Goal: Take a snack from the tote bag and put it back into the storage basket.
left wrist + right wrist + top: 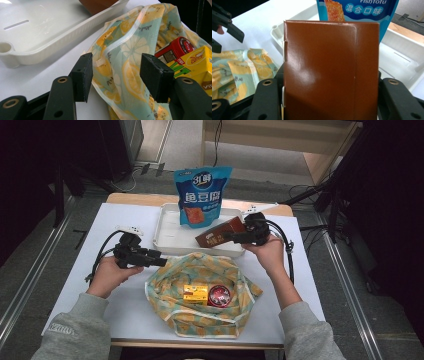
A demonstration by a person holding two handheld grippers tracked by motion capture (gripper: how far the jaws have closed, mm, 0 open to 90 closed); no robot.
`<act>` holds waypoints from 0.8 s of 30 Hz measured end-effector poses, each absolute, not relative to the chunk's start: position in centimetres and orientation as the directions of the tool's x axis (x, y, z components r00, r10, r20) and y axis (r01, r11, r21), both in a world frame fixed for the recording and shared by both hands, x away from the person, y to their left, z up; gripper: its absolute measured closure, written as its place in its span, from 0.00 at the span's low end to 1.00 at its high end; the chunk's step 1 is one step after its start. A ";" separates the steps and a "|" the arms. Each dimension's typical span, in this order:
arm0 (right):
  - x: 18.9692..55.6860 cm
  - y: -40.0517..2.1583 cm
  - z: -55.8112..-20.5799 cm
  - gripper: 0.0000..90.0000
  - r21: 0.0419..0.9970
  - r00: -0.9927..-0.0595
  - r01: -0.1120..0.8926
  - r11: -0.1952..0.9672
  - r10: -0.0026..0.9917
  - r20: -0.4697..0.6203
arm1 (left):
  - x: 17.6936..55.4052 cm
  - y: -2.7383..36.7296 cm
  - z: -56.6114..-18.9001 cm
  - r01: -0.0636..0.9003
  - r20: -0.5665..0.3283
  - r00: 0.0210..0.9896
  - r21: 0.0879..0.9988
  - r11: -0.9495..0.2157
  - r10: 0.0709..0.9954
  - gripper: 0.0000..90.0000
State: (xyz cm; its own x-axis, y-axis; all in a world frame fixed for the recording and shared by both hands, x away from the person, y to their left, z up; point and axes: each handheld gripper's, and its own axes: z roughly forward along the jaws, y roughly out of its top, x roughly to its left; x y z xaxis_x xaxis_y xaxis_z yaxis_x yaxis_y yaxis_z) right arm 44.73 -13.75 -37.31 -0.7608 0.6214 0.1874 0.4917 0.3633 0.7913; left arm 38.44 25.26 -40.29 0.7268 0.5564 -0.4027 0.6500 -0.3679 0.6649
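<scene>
A brown carton (217,234) hangs tilted over the front right corner of the white tray (170,232), with my right gripper (227,236) shut on it; in the right gripper view the brown carton (329,70) sits between the two jaws. A lemon-print cloth bag (200,270) lies open on the table in front of the tray. Inside it are a yellow drink carton (195,293) and a red-lidded can (219,295). My left gripper (161,261) is at the bag's left rim, open; the bag's edge (117,57) lies between its jaws without being pinched.
A blue snack pouch (201,195) stands upright at the back of the tray. The white table top (90,285) ends close behind the tray. Cables trail from both grippers across the table. Dark stands and floor rails surround the table.
</scene>
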 end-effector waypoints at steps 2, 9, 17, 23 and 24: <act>44.7 -13.9 -37.5 0.49 0.793 -0.764 0.489 0.363 0.618 0.188 | 38.4 25.3 -40.3 0.650 -0.403 0.726 0.665 -0.367 0.557 0.49; 44.5 -13.6 -38.1 0.49 0.784 -0.776 0.483 0.389 0.606 0.178 | 38.5 25.2 -40.3 0.649 -0.401 0.728 0.664 -0.371 0.556 0.49; 44.5 -12.5 -38.7 0.49 0.785 -0.790 0.470 0.403 0.588 0.171 | 38.4 25.2 -40.3 0.648 -0.400 0.729 0.664 -0.373 0.555 0.49; 44.7 -11.6 -39.3 0.49 0.781 -0.803 0.460 0.422 0.573 0.164 | 38.4 25.3 -40.3 0.650 -0.402 0.728 0.664 -0.370 0.556 0.49; 44.8 -11.4 -39.4 0.49 0.780 -0.805 0.460 0.425 0.571 0.163 | 38.4 25.3 -40.3 0.650 -0.402 0.728 0.664 -0.370 0.556 0.49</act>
